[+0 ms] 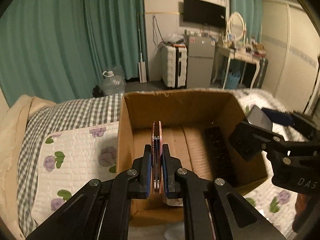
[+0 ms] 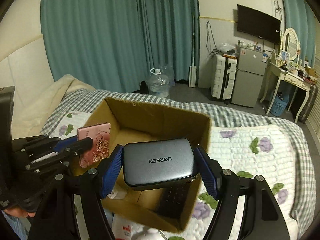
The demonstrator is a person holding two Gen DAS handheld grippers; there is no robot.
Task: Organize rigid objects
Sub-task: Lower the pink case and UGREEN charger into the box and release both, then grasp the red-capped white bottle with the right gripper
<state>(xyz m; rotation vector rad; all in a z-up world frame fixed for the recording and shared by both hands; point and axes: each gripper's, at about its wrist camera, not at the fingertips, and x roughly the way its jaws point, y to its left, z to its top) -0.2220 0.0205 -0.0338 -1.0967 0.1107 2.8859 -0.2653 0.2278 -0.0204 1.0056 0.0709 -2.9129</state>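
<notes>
Left gripper (image 1: 157, 160) clenched on pink case (image 2: 96, 143), right gripper (image 2: 159, 165) on grey charger (image 2: 159, 163), both over cardboard box (image 1: 176, 104) — simultaneous drop risks collision

Bed (image 2: 250, 118) w/ floral quilt (image 2: 250, 160); cardboard box (image 2: 160, 112) on it.

Teal curtains (image 2: 120, 36), wall-mounted television (image 2: 258, 24), white suitcase (image 2: 223, 78), small grey fridge (image 2: 250, 74), white dressing table (image 2: 288, 80), checked bedspread (image 1: 66, 112).

"UGREEN" is printed on the grey charger (image 2: 159, 163); "DAS" shows on the right gripper (image 1: 260, 132) body
</notes>
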